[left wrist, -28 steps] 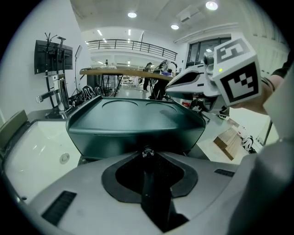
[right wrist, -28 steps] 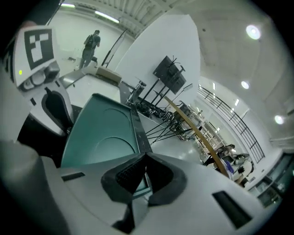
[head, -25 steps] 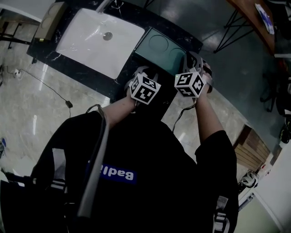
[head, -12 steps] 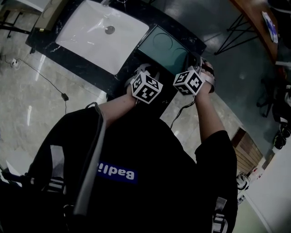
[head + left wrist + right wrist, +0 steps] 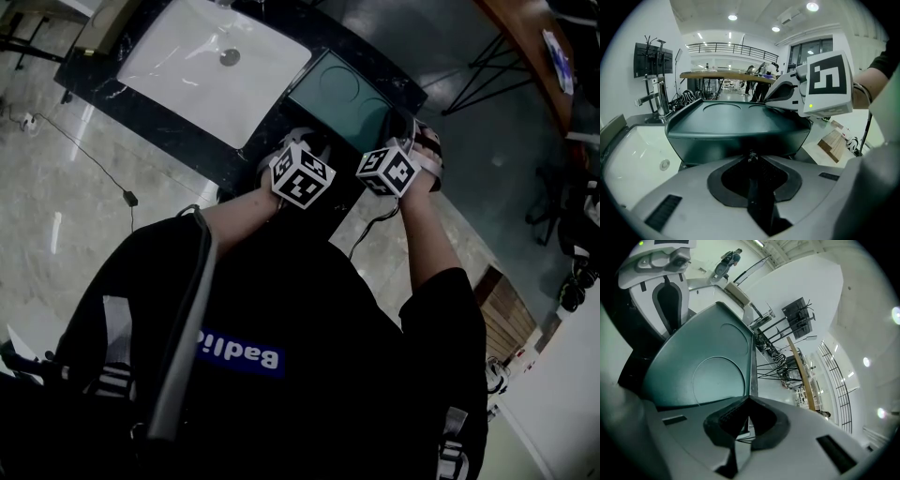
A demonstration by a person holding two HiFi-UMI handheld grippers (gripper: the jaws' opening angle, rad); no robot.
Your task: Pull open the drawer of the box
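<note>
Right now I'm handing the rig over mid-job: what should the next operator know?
Left hand-held gripper: jaws together, tip at the front face of the dark green rectangular box; whether it pinches a pull, I can't tell.
Right hand-held gripper: jaws together, nothing between them, beside the box's top edge.
Box sits on the black counter beside the white sink.
Done: nothing; no drawer shows pulled out.
Left to do: grip the drawer front, pull it out.

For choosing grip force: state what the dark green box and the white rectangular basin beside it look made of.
Dark green box: likely moulded plastic, semi-gloss; soft sheen, rounded edges, embossed circles.
White rectangular basin: probably glazed ceramic; glossy white highlights.
</note>
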